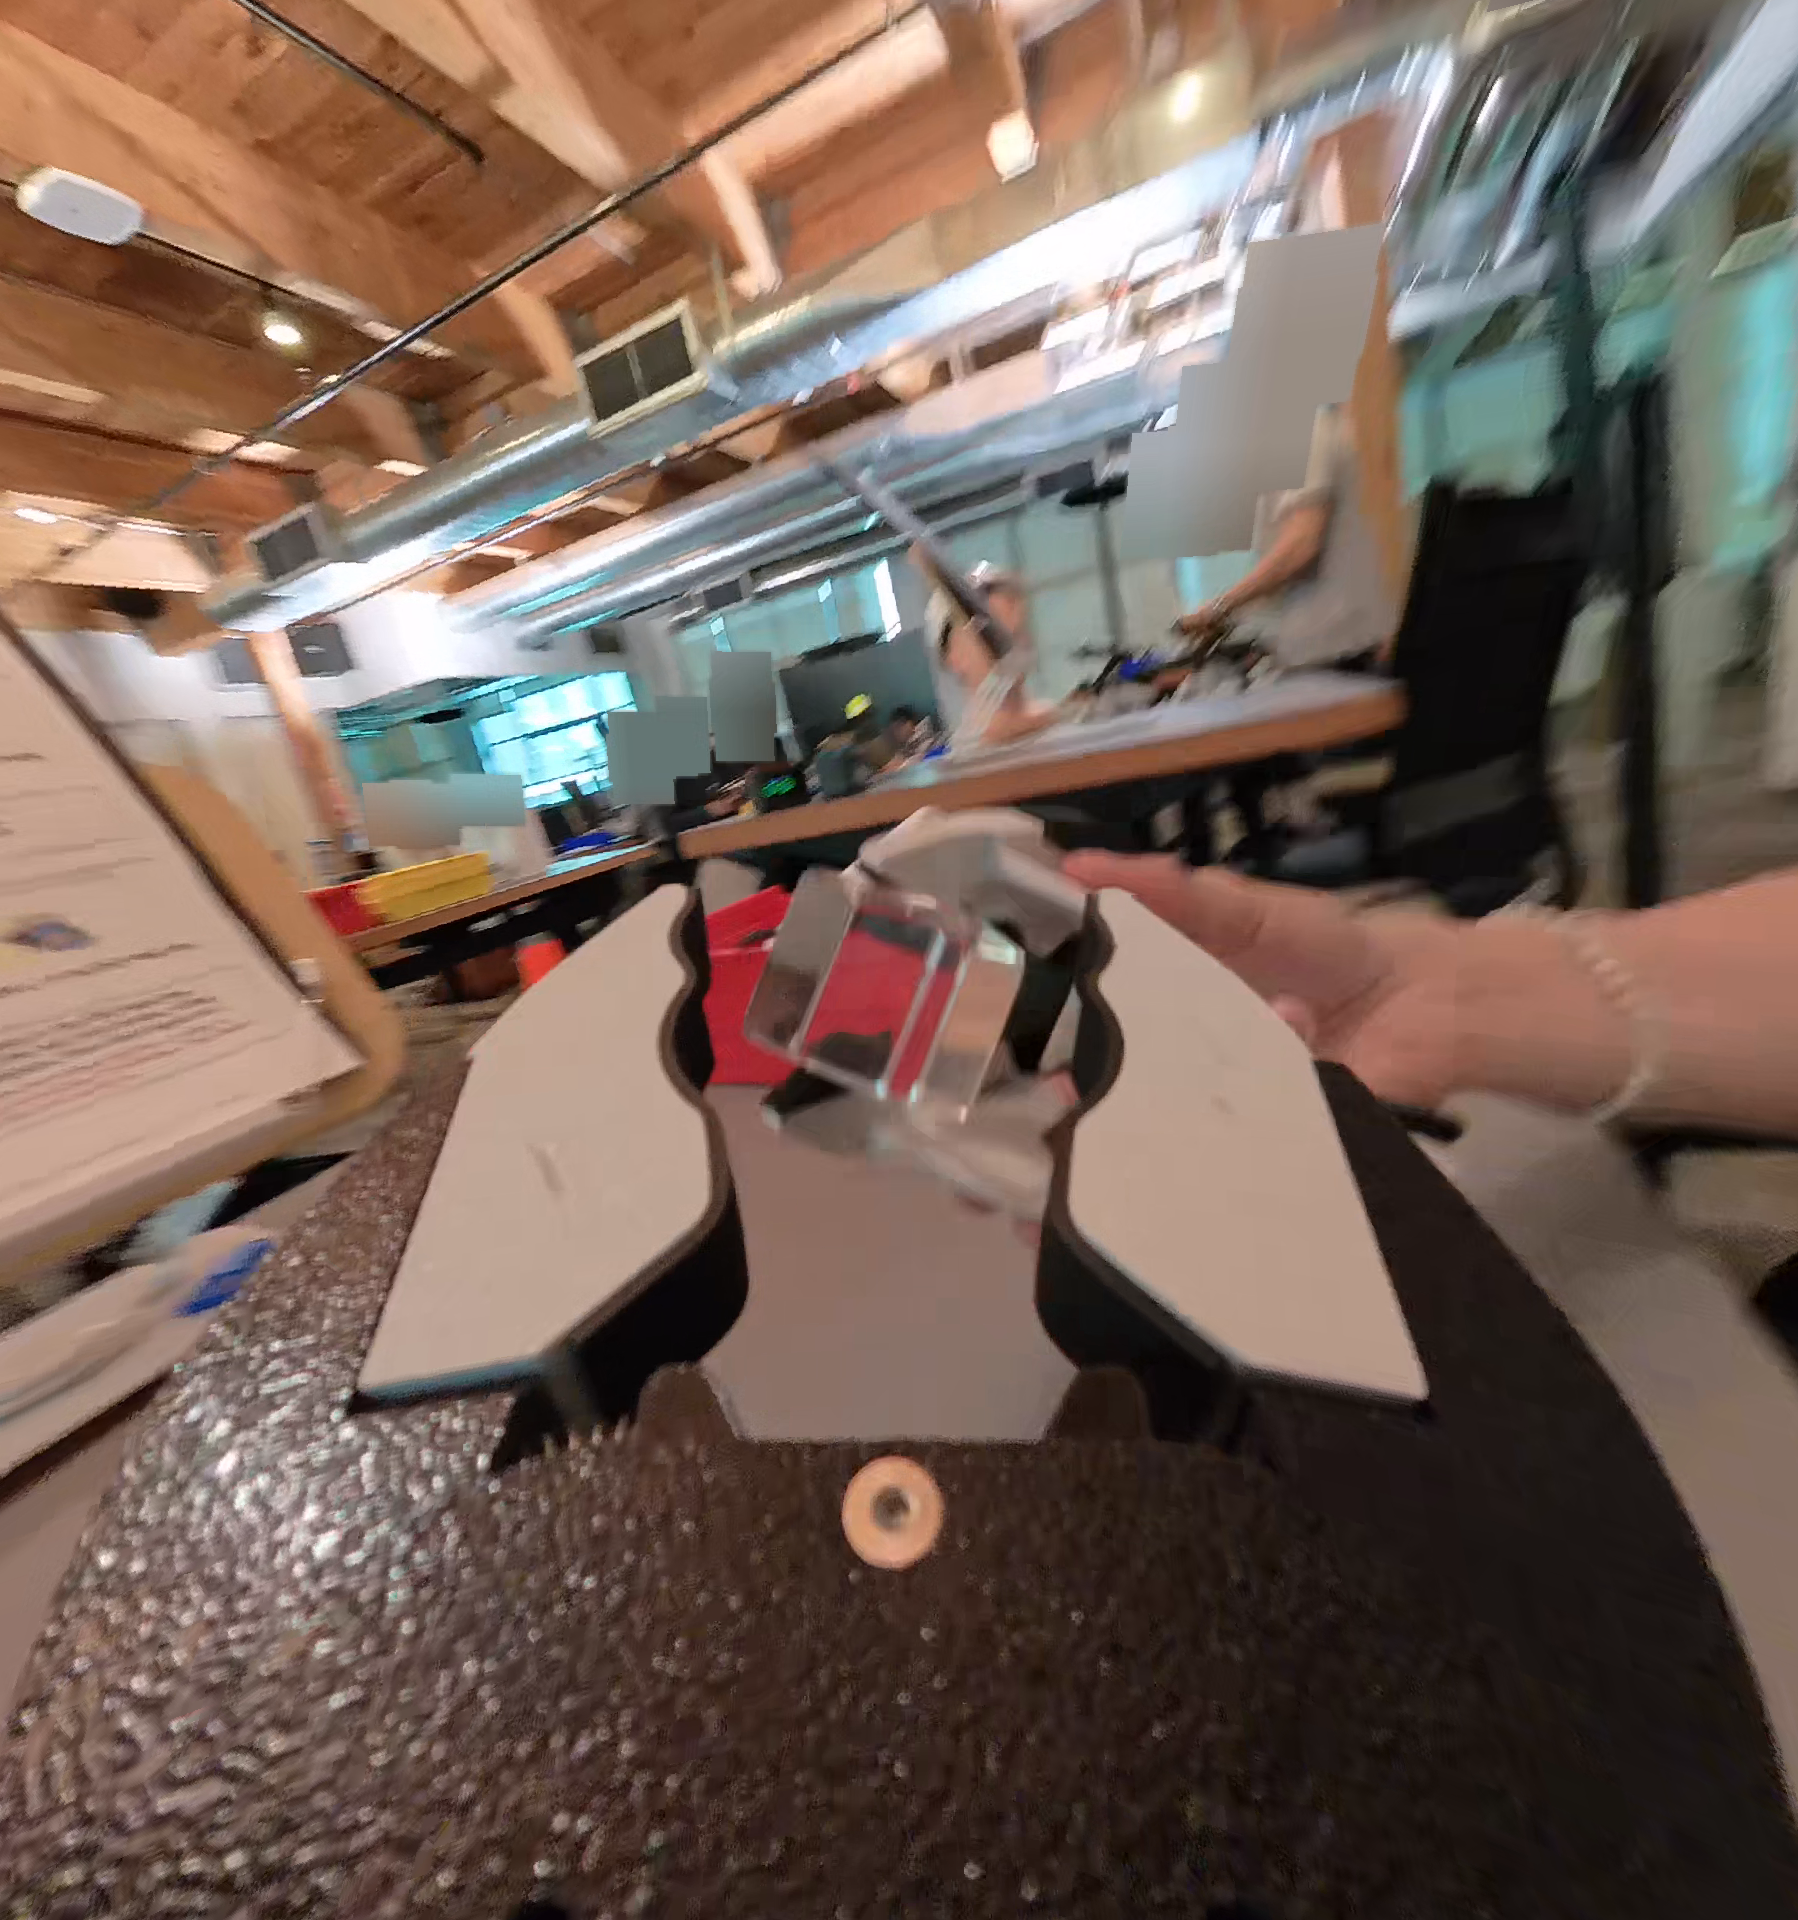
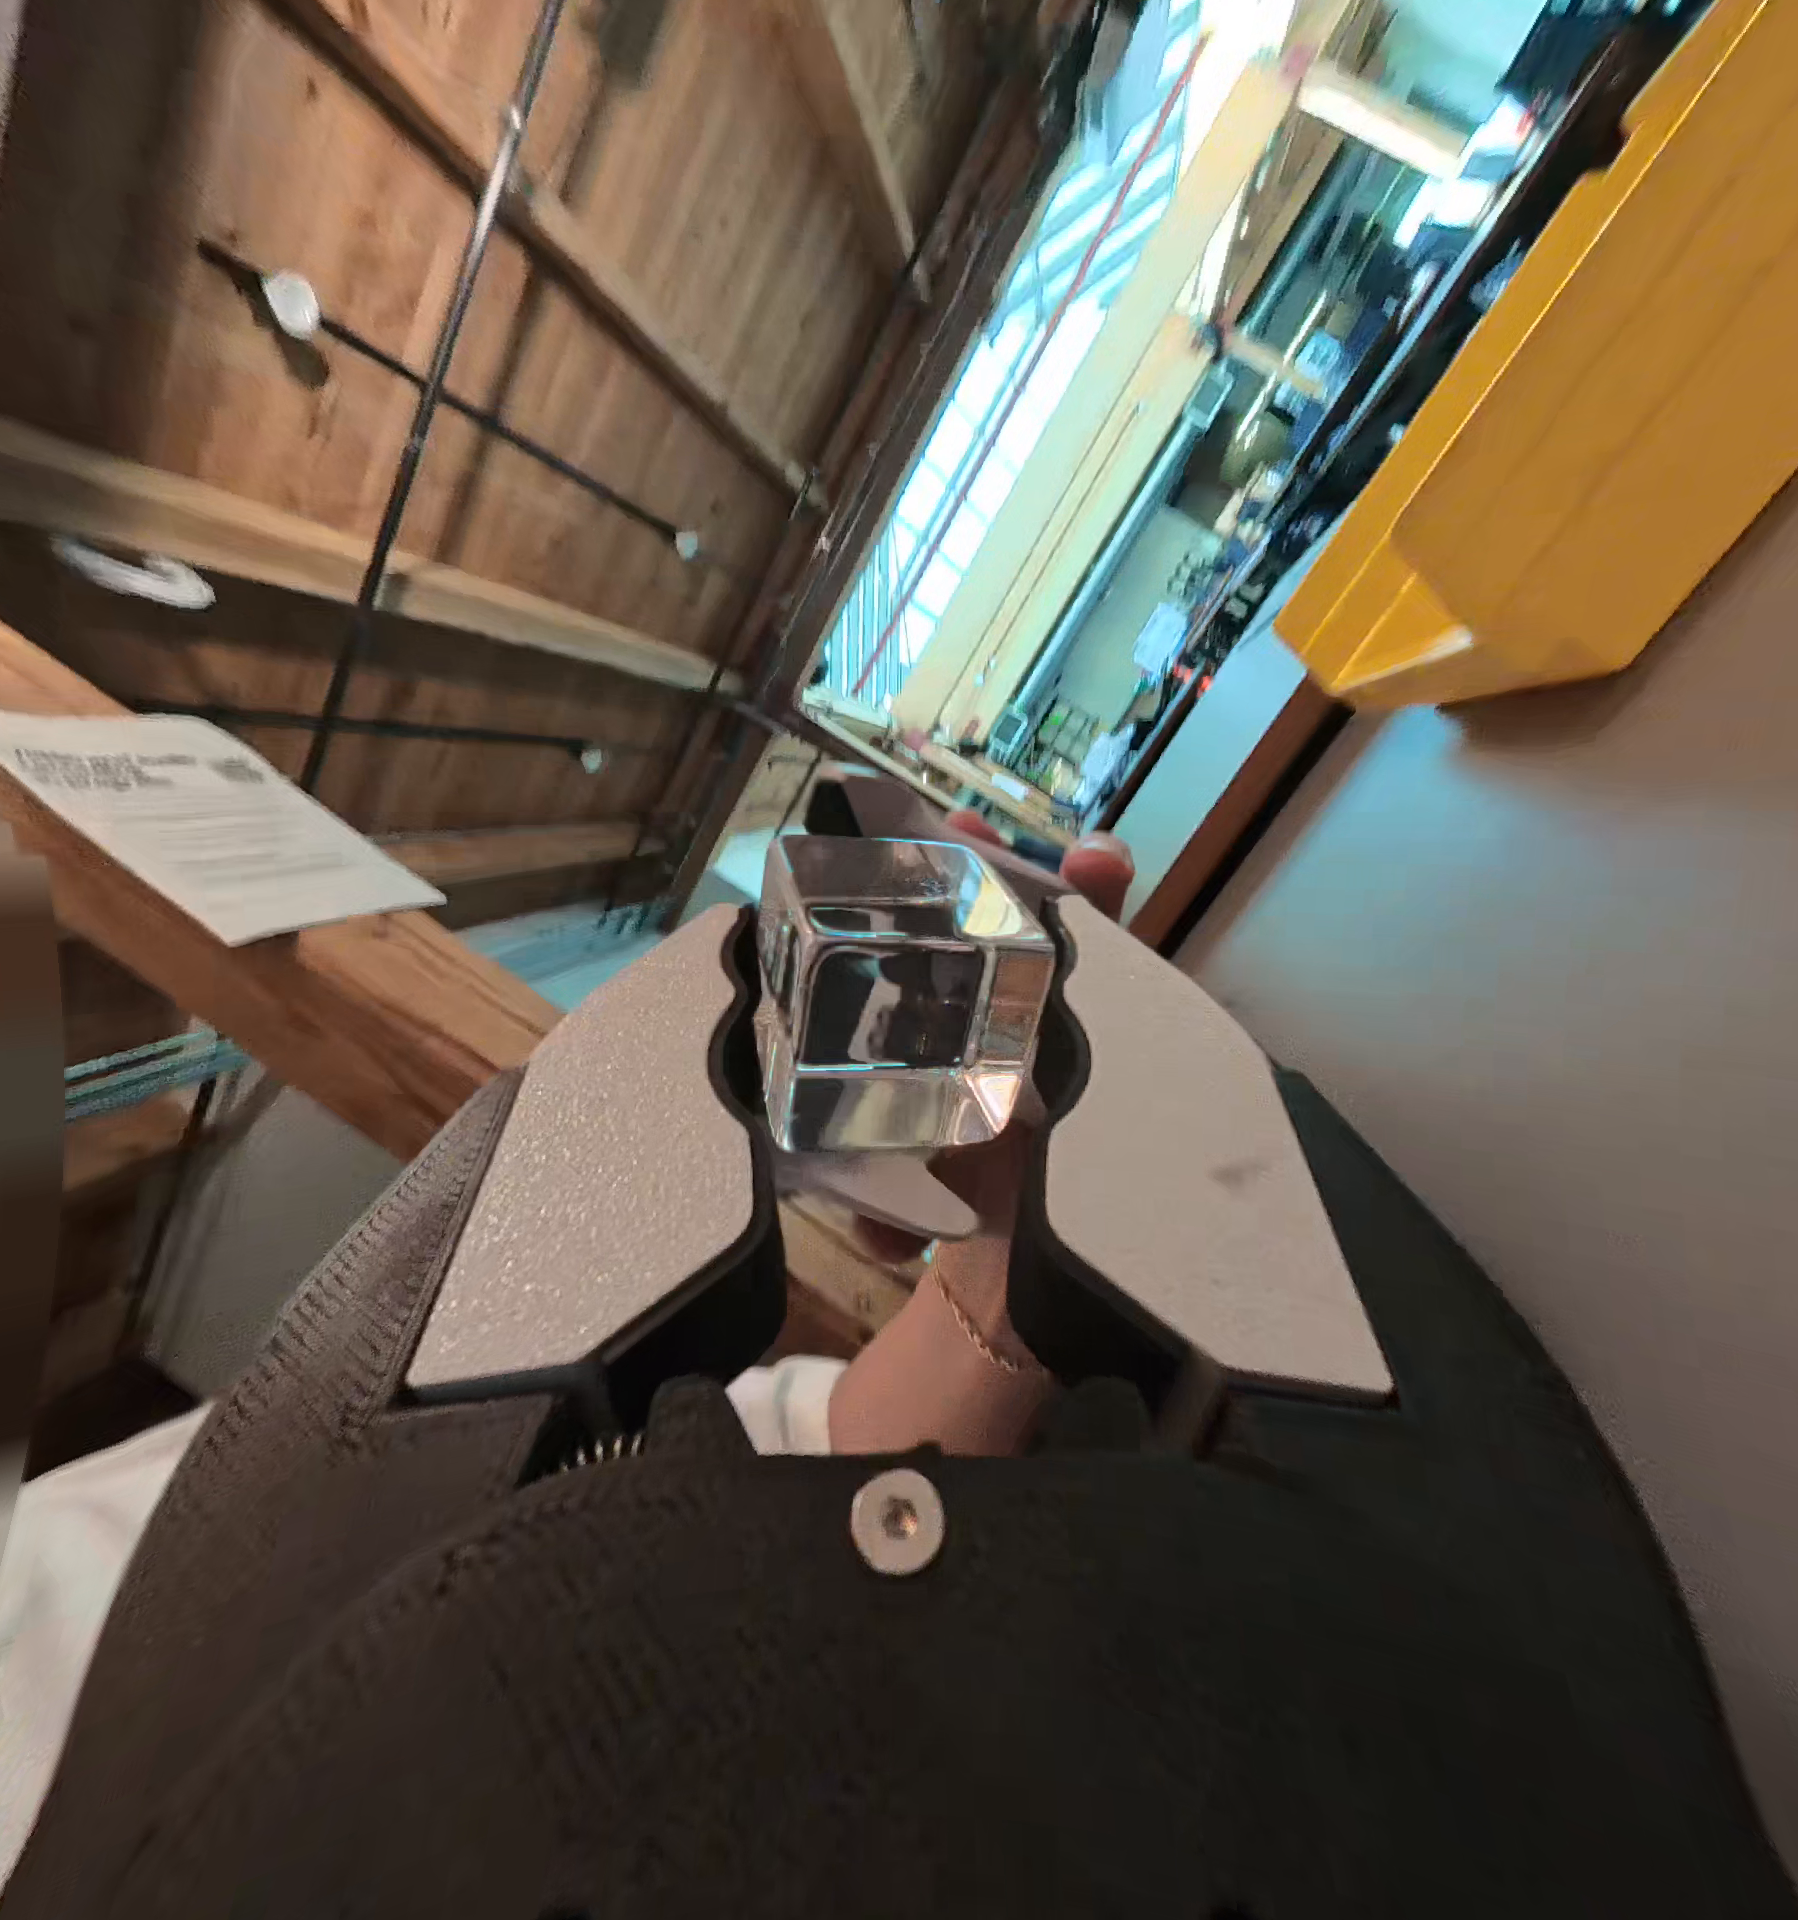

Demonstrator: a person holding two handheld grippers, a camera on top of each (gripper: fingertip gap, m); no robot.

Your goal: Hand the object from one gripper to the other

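A clear glass-like cube (image 2: 895, 1018) sits between the fingers of my right gripper (image 2: 897, 925), which is shut on it. In the left wrist view the cube (image 1: 874, 1018) is tilted and lies between the fingers of my left gripper (image 1: 890, 914), which is open, with a small gap on each side. The right gripper's grey fingers (image 1: 952, 836) show above and below the cube there. The left gripper's grey fingers (image 2: 874, 1200) show above and below the cube in the right wrist view. A person's hand (image 1: 1342, 987) holds the right gripper.
A clipboard with a printed sheet (image 1: 95, 883) stands close on the left. A red bin (image 1: 744, 935) is behind the cube. Long tables (image 1: 1082, 758) with people stand farther back. A yellow bin (image 2: 1601, 416) and a wooden beam with a paper (image 2: 199, 821) are nearby.
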